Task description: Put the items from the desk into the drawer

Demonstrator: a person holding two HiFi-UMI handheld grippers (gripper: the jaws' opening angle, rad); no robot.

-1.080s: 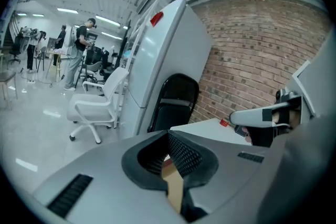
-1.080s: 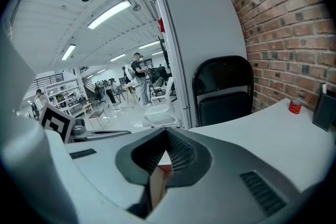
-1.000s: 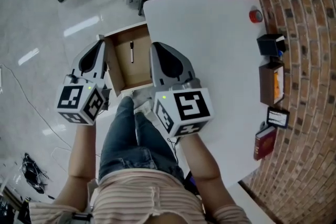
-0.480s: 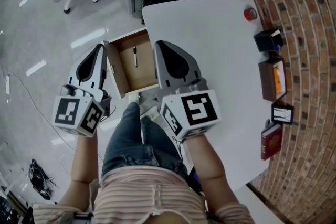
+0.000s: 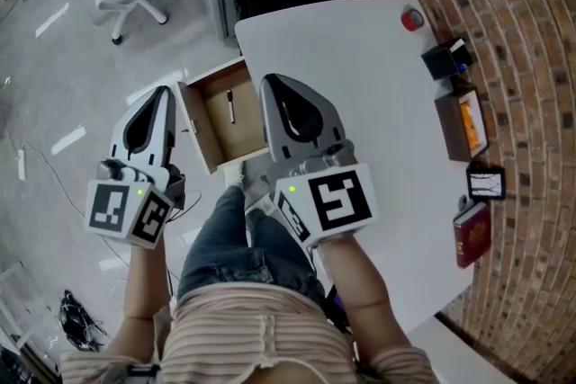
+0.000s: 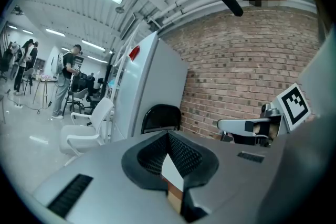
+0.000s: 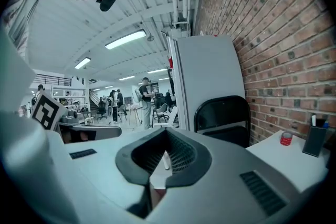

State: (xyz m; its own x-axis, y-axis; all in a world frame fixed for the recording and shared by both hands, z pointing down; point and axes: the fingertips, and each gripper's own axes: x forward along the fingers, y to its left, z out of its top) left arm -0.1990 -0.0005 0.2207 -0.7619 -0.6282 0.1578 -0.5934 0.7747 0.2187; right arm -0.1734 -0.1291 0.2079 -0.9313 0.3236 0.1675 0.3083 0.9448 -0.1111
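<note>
1. head view: the drawer stands pulled open against the white worktop, with a pen lying inside it. the left gripper hangs just beside the drawer on its outer side and the right gripper just beside it on the worktop side. both are pressed together and carry nothing.
2. same view: what remains lies well apart from the drawer, in a row by the brick wall: a red roll, a black pen holder, a brown box, a framed card and a red booklet.
3. left gripper view: its pads meet tip to tip with nothing between them. it is probably best kept near the drawer, ready to steady it.
4. right gripper view: its pads are together too, and empty. the roll and the pen holder show far off from the drawer. i judge this gripper should do the fetching. spread it before reaching, take one item per trip, and pinch the flat card and booklet by an edge, since they may slip.
</note>
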